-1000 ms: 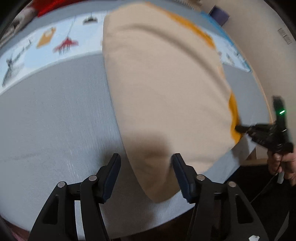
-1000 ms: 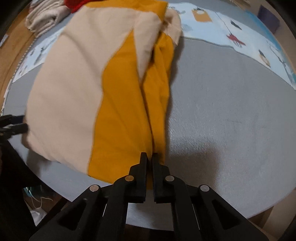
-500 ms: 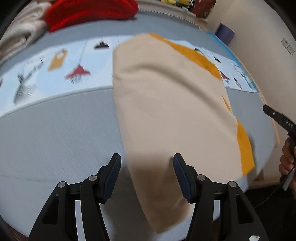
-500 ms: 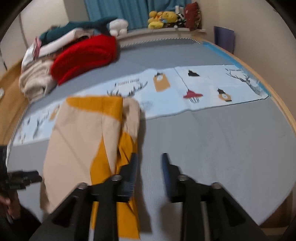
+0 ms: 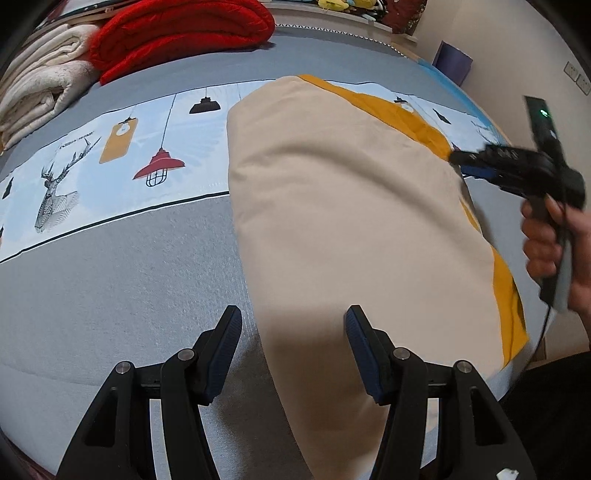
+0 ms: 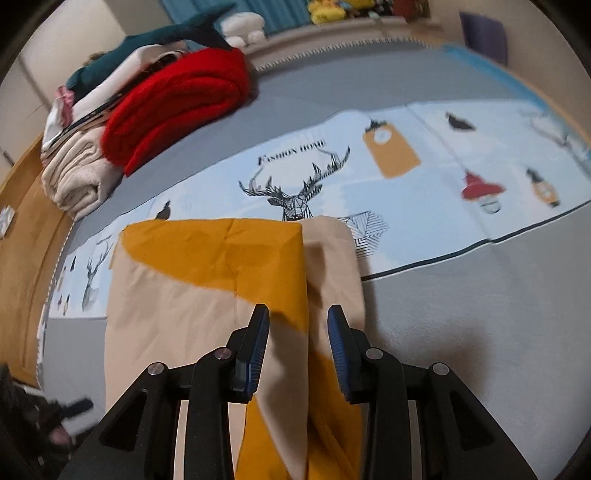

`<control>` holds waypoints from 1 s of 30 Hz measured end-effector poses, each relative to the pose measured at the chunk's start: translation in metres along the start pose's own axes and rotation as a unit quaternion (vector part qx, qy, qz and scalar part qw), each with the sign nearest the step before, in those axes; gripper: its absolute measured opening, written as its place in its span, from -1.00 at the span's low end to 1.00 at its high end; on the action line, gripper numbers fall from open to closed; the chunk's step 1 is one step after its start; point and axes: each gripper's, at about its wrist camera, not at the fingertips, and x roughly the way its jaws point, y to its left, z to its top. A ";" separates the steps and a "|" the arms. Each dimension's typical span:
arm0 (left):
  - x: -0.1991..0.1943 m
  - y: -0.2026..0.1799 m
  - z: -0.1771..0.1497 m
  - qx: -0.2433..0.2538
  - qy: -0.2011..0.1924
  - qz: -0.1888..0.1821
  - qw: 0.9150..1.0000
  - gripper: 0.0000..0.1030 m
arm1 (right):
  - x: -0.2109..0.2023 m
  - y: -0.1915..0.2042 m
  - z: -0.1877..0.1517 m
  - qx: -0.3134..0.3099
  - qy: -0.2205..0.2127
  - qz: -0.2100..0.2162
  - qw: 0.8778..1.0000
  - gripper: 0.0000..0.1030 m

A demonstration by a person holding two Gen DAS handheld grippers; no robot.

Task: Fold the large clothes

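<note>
A beige and mustard-yellow garment (image 5: 343, 206) lies folded lengthwise on the grey bed cover. In the right wrist view the garment (image 6: 207, 280) shows a yellow panel over beige. My left gripper (image 5: 293, 345) is open and empty, just above the garment's near end. My right gripper (image 6: 298, 345) is open and empty, hovering over the garment's right folded edge. The right gripper also shows in the left wrist view (image 5: 480, 166) at the garment's far right side, held by a hand.
A red blanket (image 5: 177, 33) and cream folded blankets (image 5: 40, 92) are stacked at the bed's far left. A light blue printed band (image 6: 406, 177) with deer and lamps crosses the grey bed cover (image 5: 110, 295). The bed edge runs along the right.
My right gripper let go of the garment's yellow edge, opened and moved up along the garment's side. My left gripper stayed open and pulled back a little.
</note>
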 end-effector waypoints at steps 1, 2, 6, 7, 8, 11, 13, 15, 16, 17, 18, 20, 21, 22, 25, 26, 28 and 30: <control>0.000 0.000 0.000 -0.001 0.001 0.000 1.000 0.06 | 0.008 -0.002 0.004 0.012 0.004 0.008 1.000 -0.33; 0.001 0.001 0.000 -0.002 0.002 0.000 1.000 0.06 | 0.016 -0.006 0.009 0.030 0.009 0.025 0.999 -0.33; 0.002 0.004 0.002 -0.009 0.005 -0.005 1.000 0.06 | 0.036 -0.013 0.019 0.066 0.012 0.071 0.995 -0.43; 0.002 0.004 0.003 -0.011 0.005 -0.007 1.000 0.06 | 0.038 -0.012 0.022 0.065 0.008 0.076 0.995 -0.78; 0.002 0.005 0.003 -0.012 0.005 -0.011 1.000 0.06 | 0.039 -0.009 0.024 0.055 0.000 0.080 0.995 -0.92; 0.000 0.006 0.004 -0.019 0.003 -0.030 0.999 0.06 | 0.031 -0.017 0.029 0.072 -0.045 0.082 0.993 -0.96; 0.002 0.007 0.004 -0.022 0.007 -0.038 0.999 0.06 | 0.036 -0.026 0.030 0.092 -0.041 0.046 0.994 -0.96; 0.008 0.007 0.001 -0.019 0.021 -0.038 0.999 0.06 | 0.049 -0.025 0.029 0.072 -0.020 -0.017 0.997 -0.96; 0.011 0.007 -0.001 -0.016 0.028 -0.031 0.999 0.06 | 0.052 -0.022 0.028 0.059 -0.015 -0.033 0.998 -0.96; 0.012 0.007 -0.003 -0.015 0.032 -0.024 0.999 0.06 | 0.052 -0.017 0.028 0.046 -0.014 -0.043 0.998 -0.95; 0.011 0.008 -0.004 -0.015 0.031 -0.021 0.999 0.06 | 0.050 -0.013 0.028 0.041 -0.014 -0.047 0.998 -0.93; 0.002 0.011 -0.005 -0.021 0.019 -0.031 0.999 0.04 | 0.037 -0.003 0.028 0.023 -0.023 -0.062 0.998 -0.83; -0.003 0.011 -0.005 -0.023 0.011 -0.042 0.999 0.04 | 0.027 0.001 0.026 0.014 -0.033 -0.069 0.997 -0.77; -0.008 0.010 -0.006 -0.022 0.003 -0.054 0.998 0.04 | 0.013 0.006 0.023 0.004 -0.048 -0.074 0.996 -0.77; -0.007 0.002 -0.014 0.003 0.016 -0.060 0.998 0.04 | -0.031 0.029 0.000 -0.054 -0.070 -0.026 0.996 -0.72; 0.000 -0.001 -0.019 0.013 0.036 -0.043 0.998 0.04 | -0.036 0.033 -0.008 -0.073 -0.057 -0.012 0.996 -0.72; 0.008 -0.003 -0.030 0.015 0.051 -0.018 0.998 0.08 | -0.033 0.040 -0.040 -0.113 0.022 0.017 0.993 -0.64; 0.000 -0.002 -0.035 0.002 0.029 -0.009 1.000 0.08 | -0.017 0.034 -0.077 -0.143 0.105 -0.027 0.984 -0.64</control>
